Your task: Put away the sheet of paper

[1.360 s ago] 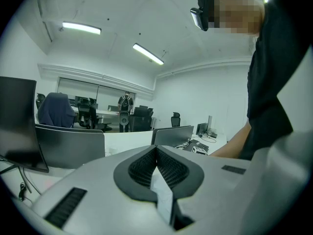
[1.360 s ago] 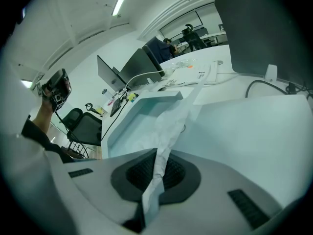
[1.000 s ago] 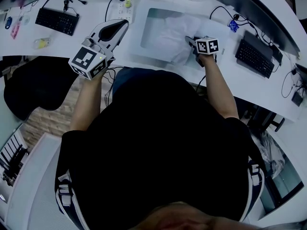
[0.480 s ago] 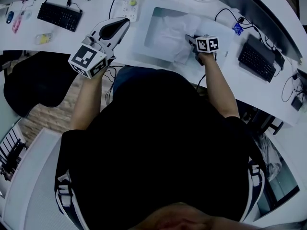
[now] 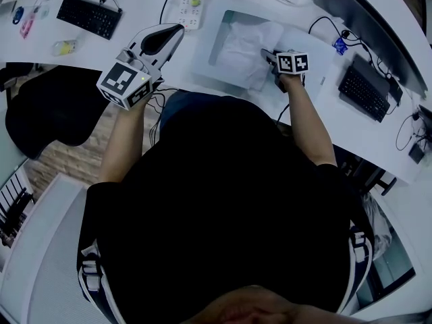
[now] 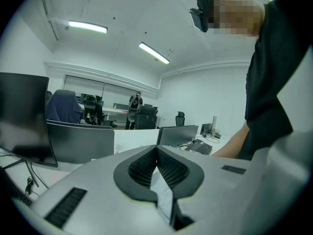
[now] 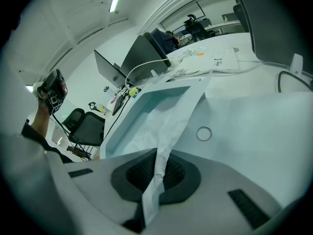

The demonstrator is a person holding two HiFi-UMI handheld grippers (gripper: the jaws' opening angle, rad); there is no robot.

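The crumpled sheet of paper point(image 5: 237, 46) ran lengthwise from the right gripper point(image 5: 267, 54), clamped on its near end, into the white tray point(image 5: 202, 63) by the near edge of the desk point(image 5: 145, 12), while the left gripper point(image 5: 174, 32) was closed and empty.

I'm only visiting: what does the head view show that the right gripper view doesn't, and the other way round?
Only the head view: the marker cube on the right gripper, and a black keyboard far to the right. Only the right gripper view: the jaws shut on the sheet of paper, and a small ring beside it. Both: the paper trailing into the white tray.
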